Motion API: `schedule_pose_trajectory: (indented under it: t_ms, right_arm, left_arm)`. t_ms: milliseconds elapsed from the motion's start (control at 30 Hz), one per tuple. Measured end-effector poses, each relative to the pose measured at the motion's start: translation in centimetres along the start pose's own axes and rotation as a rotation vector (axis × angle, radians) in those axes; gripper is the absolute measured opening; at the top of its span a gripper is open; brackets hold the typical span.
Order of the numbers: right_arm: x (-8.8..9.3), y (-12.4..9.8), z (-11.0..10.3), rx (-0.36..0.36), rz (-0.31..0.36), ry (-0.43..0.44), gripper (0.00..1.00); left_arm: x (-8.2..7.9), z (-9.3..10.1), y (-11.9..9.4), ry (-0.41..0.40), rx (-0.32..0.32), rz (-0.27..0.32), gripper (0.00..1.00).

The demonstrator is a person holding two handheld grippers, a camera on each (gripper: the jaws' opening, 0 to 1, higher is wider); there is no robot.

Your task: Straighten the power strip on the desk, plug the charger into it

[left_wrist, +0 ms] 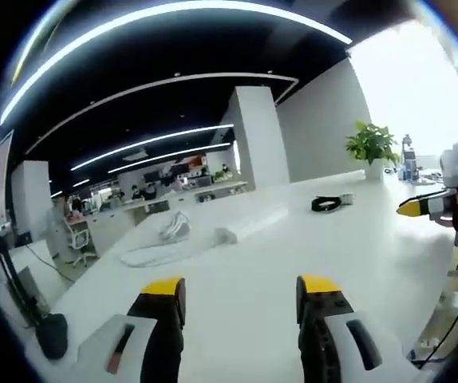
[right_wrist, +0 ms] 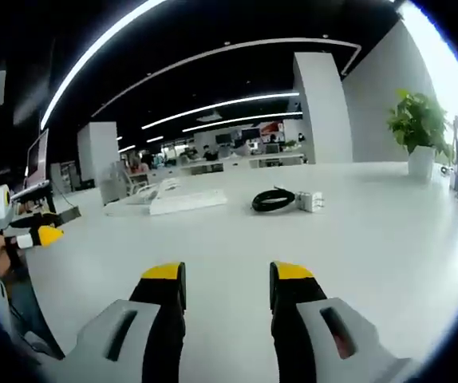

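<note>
White table [right_wrist: 388, 239], power strip [right_wrist: 187, 202] lying far across it toward the far edge, charger [right_wrist: 309, 201] with coiled black cable [right_wrist: 273, 199] near it, potted plant [right_wrist: 417, 132] perhaps at the far corner, left gripper [left_wrist: 241, 289] and right gripper [right_wrist: 225, 275] both spread wide, holding nothing, above the near edge

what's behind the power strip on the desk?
Right behind the power strip lies its bundled white cord, resting on the desk. Further back are office workstations; the strip hides the cord's lowest part.

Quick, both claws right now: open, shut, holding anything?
Left claw: open, holding nothing, above the bare desk.
Right claw: open, holding nothing; the charger lies ahead of it on the desk.
</note>
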State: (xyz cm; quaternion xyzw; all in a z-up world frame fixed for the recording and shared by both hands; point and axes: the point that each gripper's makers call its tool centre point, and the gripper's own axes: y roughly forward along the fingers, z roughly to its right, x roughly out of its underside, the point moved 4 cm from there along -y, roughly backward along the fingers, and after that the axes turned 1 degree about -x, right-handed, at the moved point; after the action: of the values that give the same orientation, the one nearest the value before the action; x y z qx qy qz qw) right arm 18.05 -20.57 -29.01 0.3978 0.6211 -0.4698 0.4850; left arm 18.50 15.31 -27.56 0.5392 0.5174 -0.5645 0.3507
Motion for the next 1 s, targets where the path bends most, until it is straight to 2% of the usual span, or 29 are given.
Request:
schedule_pose_trajectory:
  t_ms: [367,533,1000]
  right_arm:
    - [0.30,0.09,0.03,-0.003,-0.008,0.000,0.42]
    - [0.45,0.00,0.45,0.031,-0.022,-0.031,0.42]
    - [0.68,0.05,0.17,0.018,-0.028,-0.022,0.42]
  left_arm:
    - [-0.03,0.02,0.01,0.000,-0.002,0.000,0.55]
    - [0.07,0.08,0.17,-0.004,0.004,-0.006,0.55]
    - [0.16,0.19,0.39,-0.002,0.012,-0.018,0.55]
